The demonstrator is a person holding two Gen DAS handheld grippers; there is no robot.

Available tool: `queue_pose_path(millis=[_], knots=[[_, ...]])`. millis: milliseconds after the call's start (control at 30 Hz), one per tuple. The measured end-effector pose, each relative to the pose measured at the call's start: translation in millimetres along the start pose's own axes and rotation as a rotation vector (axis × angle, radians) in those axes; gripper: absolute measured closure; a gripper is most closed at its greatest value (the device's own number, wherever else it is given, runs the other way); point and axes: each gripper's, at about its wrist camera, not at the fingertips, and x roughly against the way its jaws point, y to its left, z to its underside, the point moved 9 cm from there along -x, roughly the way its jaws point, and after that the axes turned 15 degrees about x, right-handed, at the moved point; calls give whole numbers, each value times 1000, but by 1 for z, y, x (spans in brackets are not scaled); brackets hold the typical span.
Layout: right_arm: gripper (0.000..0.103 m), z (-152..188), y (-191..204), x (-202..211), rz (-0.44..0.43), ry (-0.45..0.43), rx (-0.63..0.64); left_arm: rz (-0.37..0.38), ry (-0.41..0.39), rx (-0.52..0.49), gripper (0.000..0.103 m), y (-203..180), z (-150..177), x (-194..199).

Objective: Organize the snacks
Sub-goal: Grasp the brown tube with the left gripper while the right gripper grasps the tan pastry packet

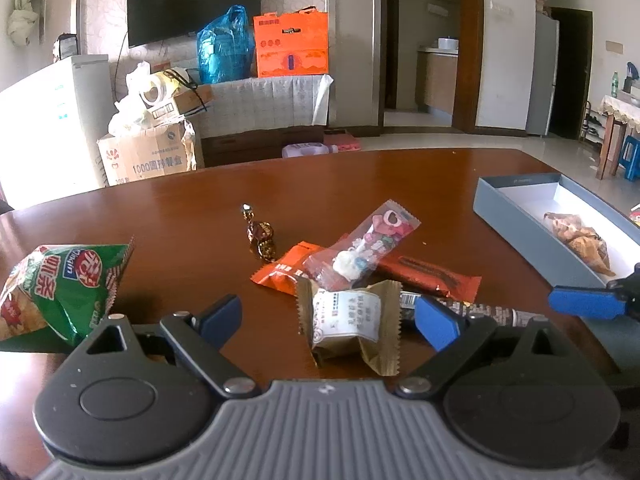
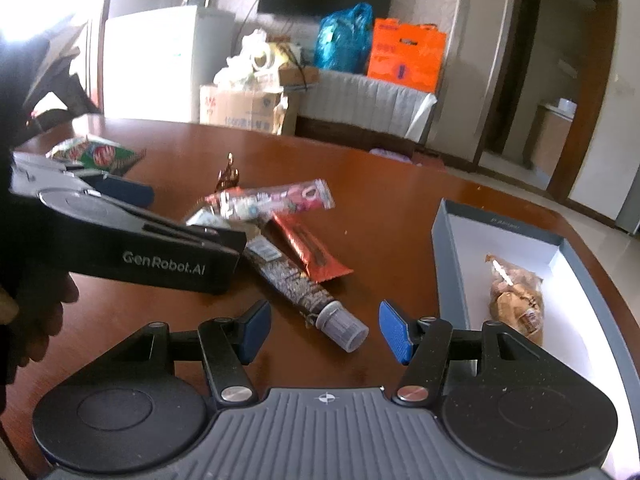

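Note:
My left gripper stands open low over the brown table. A tan-wrapped pastry packet lies between its blue pads, touched by neither. My right gripper is open too, with the capped end of a dark stick pack lying between its fingers, untouched. Behind these lies a heap: a pink see-through packet, an orange-red bar and a twisted chocolate candy. A green crisp bag lies at the left. The grey box at the right holds a brown snack bag.
In the right wrist view a hand holds the left gripper's black body left of the heap. One right fingertip shows beside the grey box. Cartons, a white fridge and bags stand beyond the table's far edge.

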Motion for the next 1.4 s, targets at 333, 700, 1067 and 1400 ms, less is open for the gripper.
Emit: queue_pose_path(millis=[333, 700, 1067, 1400], knots=[[36, -3, 4, -14, -21, 17, 51, -20, 20, 29, 8, 11, -2, -17], [34, -2, -2, -19, -38, 7, -8, -21, 39, 39, 8, 11, 3, -32], [50, -5, -3, -18, -86, 5, -49, 20, 68, 12, 37, 5, 5, -40], [77, -9, 2, -15, -121, 3, -39, 64, 71, -4, 64, -1, 3, -41]])
